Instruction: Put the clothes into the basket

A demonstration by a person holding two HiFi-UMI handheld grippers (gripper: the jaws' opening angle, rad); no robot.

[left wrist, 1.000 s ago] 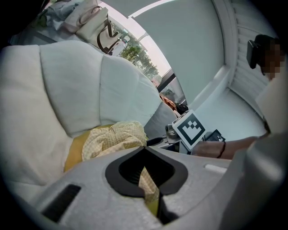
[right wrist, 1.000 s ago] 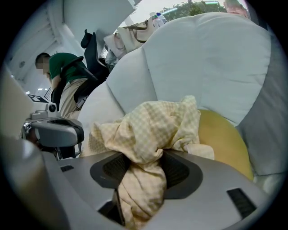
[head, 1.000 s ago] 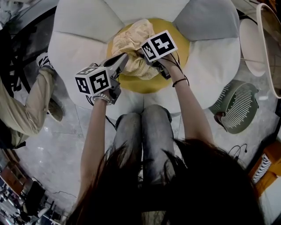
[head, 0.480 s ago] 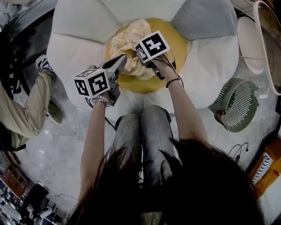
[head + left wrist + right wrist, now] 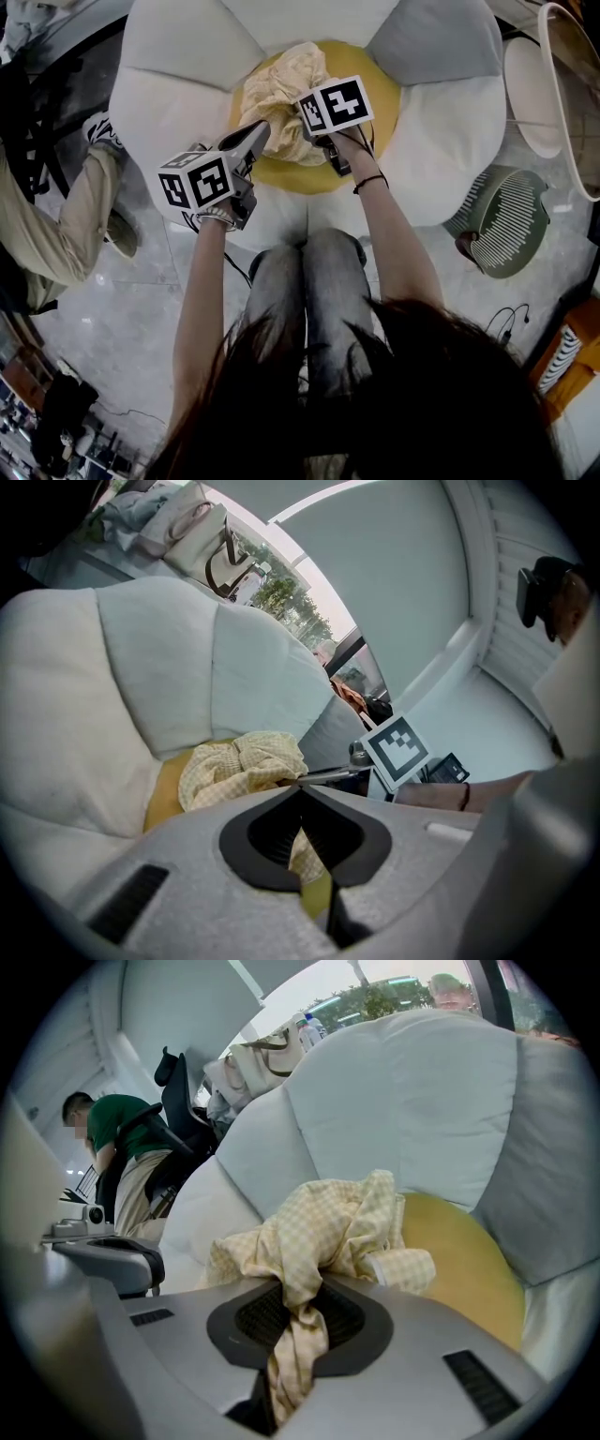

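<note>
A yellow checked garment (image 5: 279,86) lies crumpled on the yellow centre (image 5: 380,94) of a flower-shaped white cushion seat (image 5: 173,108). My left gripper (image 5: 260,132) reaches in from the left and is shut on the garment's near edge (image 5: 239,766); cloth shows between its pads. My right gripper (image 5: 305,131) sits under its marker cube at the garment's right side. Its jaws are closing, and a twisted fold of the garment (image 5: 337,1222) runs down between the pads, pinched there. A green slatted basket (image 5: 506,223) stands on the floor to the right.
My knees in jeans (image 5: 309,272) are against the seat's front. A seated person in beige trousers (image 5: 56,244) is at the left. A pale round piece of furniture (image 5: 534,84) stands at the far right beyond the basket. Cables (image 5: 511,323) lie on the floor.
The right gripper's cube has rolled a little and shifted slightly over the garment's right side. The left gripper stays at the garment's near edge.
</note>
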